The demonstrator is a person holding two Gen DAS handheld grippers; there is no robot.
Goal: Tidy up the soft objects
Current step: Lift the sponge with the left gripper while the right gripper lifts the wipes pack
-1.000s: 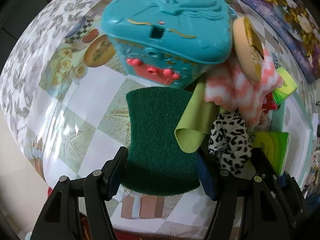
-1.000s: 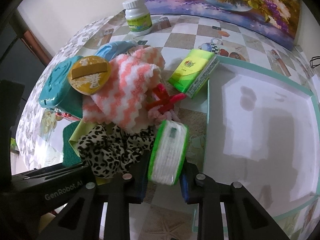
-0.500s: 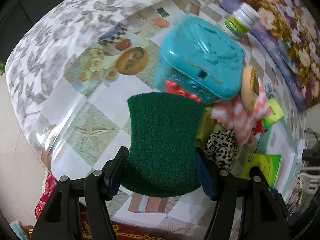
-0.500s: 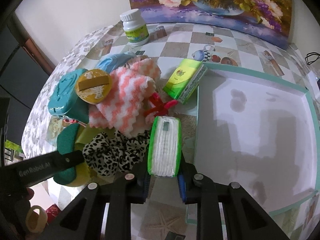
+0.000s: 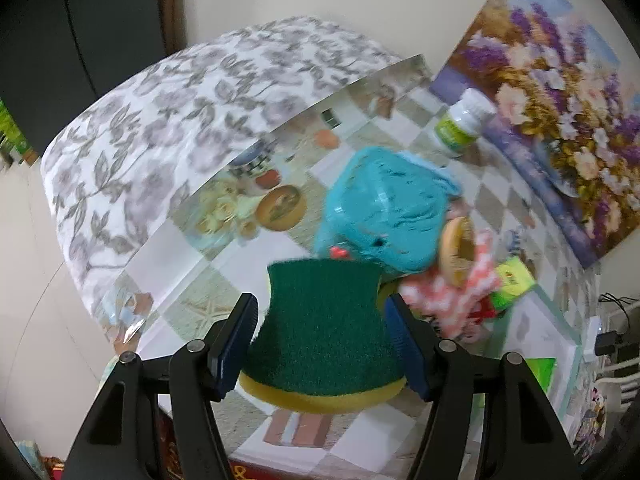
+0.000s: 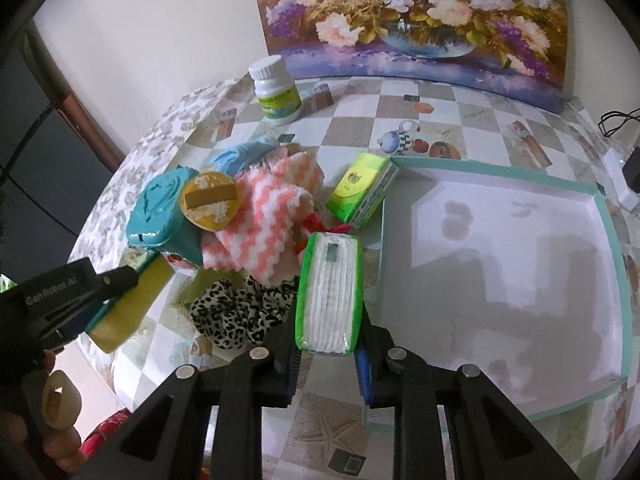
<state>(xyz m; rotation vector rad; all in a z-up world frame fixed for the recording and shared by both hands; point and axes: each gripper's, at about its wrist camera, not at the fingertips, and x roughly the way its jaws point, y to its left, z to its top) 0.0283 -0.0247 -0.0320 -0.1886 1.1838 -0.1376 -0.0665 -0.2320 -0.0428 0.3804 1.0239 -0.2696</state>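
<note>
Tray [image 6: 608,280] with bare white floor

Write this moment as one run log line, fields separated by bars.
left gripper: shut on sponge | right gripper: shut on tissue pack | tray: empty

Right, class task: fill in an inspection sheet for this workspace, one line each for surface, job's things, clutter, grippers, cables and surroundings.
Surface: table under a checked patterned cover, with a white tray, teal-rimmed and with nothing in it.
Job's things: green-and-yellow sponge; green-edged tissue pack; pink-and-white cloth; leopard-print scrunchie.
Clutter: teal plastic box; round gold tin; white pill bottle; green tissue packet.
Grippers: left gripper clamps the sponge; right gripper clamps the tissue pack.
Cables: black cable at the far right edge.
Surroundings: flower painting against a pale wall.
</note>
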